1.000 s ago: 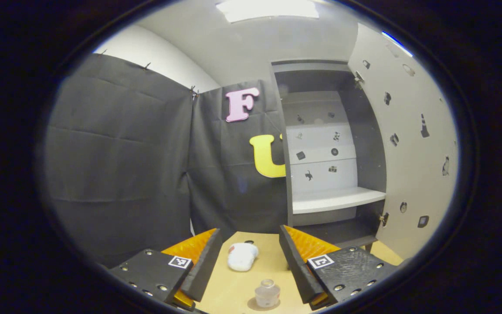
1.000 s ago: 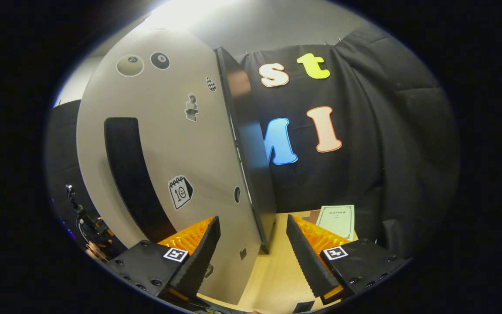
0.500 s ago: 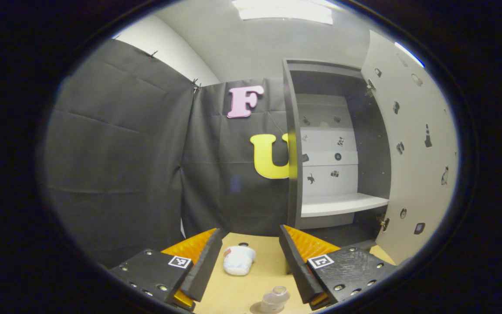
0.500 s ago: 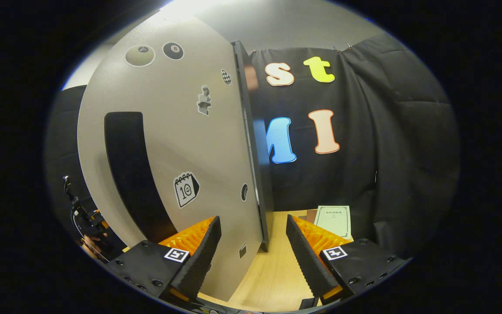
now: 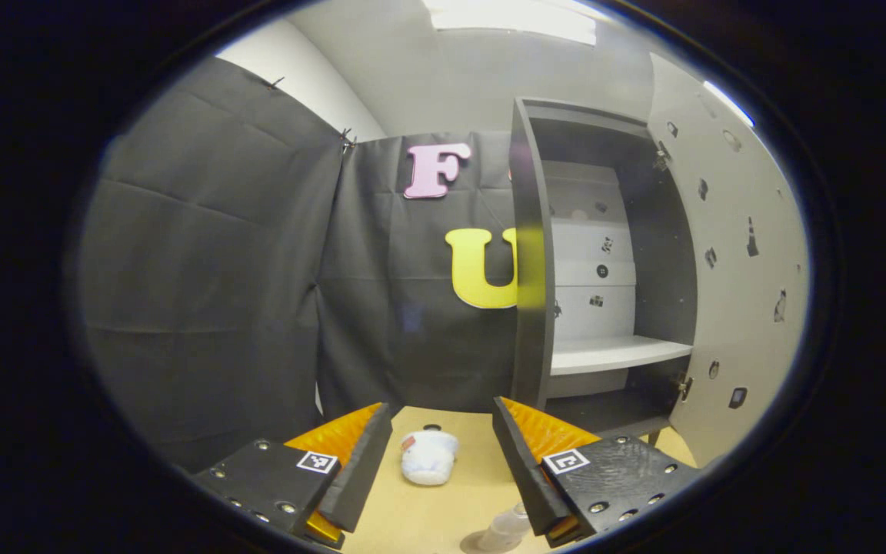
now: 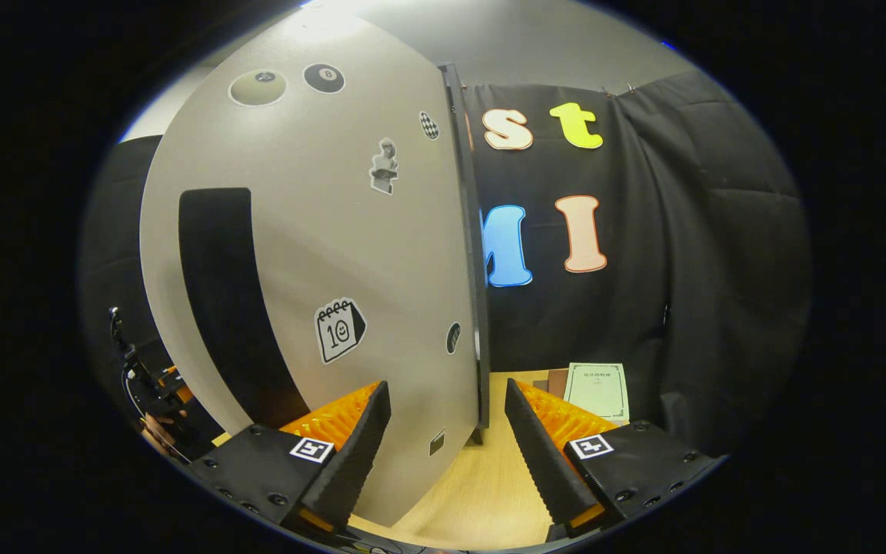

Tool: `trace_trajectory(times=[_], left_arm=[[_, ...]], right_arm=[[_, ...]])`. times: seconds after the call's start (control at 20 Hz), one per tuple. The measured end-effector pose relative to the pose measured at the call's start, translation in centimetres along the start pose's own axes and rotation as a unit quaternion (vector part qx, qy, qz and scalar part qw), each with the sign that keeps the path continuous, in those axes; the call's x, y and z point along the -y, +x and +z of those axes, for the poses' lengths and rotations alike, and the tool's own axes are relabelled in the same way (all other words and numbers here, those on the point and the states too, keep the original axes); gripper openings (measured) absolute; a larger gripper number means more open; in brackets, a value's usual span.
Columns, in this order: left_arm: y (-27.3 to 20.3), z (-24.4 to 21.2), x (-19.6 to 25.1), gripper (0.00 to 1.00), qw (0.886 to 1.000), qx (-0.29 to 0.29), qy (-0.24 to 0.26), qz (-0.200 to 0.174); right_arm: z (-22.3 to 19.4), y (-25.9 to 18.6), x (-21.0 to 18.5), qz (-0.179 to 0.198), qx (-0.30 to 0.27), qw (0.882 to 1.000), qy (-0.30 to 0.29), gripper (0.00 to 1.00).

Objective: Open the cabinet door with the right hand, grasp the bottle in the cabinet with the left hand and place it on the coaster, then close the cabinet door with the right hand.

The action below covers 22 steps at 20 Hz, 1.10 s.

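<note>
A small clear bottle (image 5: 501, 529) stands on a dark round coaster (image 5: 475, 545) at the bottom of the left gripper view, partly behind one finger. My left gripper (image 5: 440, 415) is open above the table with nothing between its fingers, the bottle just below it. The grey cabinet (image 5: 529, 308) stands open, its white shelf (image 5: 612, 354) bare, its door (image 5: 735, 269) swung out to the right. In the right gripper view the door's outer face (image 6: 320, 254) with stickers and a black handle strip (image 6: 220, 300) is close. My right gripper (image 6: 445, 392) is open, with the door's free edge (image 6: 478, 308) standing between its fingers.
A white crumpled object (image 5: 428, 456) lies on the wooden table (image 5: 412, 515) ahead of the left gripper. A pale booklet (image 6: 597, 388) lies on the table right of the door. Black cloth walls close in the booth. A person's hand (image 6: 154, 431) shows at the far left.
The left gripper has drifted left, so the bottle has slid to the lower right of its view. In the right gripper view the door's edge has shifted rightwards and shows more outer face.
</note>
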<state>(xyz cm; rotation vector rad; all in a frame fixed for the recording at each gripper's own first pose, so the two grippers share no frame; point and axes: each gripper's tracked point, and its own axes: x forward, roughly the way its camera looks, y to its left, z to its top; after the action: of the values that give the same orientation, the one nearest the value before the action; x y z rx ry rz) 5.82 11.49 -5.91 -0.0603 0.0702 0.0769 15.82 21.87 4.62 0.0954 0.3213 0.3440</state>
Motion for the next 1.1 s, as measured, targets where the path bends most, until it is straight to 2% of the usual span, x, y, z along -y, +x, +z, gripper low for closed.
trace_trajectory(times=[0.45, 0.65, 0.85, 0.9, 0.95, 1.1], left_arm=[[0.3, -0.5, -5.7, 0.81, 1.000, -0.001, -0.002, 0.007], [0.4, -0.9, -8.0, 0.81, 1.000, -0.001, -0.018, 0.014], [0.0, -1.2, -9.5, 0.82, 1.000, -0.003, -0.012, 0.020], [-0.3, -1.1, -9.9, 0.82, 1.000, -0.003, -0.010, 0.021], [-0.6, -1.2, -10.4, 0.82, 1.000, -0.003, -0.009, 0.023], [-1.5, -1.6, -11.9, 0.81, 1.000, -0.007, -0.005, 0.030]], right_arm=[[0.0, 3.4, -5.7, 0.030, 0.004, 1.000, -0.002, 0.95], [-1.2, 5.3, -7.8, 0.043, -0.004, 0.999, -0.001, 0.95], [-2.5, 7.3, -9.3, 0.046, -0.008, 0.999, -0.002, 0.97], [-2.7, 7.8, -9.6, 0.043, -0.007, 0.999, -0.004, 0.90], [-2.8, 8.2, -9.9, 0.042, -0.006, 0.999, -0.004, 0.97], [-3.0, 9.4, -10.7, 0.040, -0.002, 0.999, -0.008, 0.98]])
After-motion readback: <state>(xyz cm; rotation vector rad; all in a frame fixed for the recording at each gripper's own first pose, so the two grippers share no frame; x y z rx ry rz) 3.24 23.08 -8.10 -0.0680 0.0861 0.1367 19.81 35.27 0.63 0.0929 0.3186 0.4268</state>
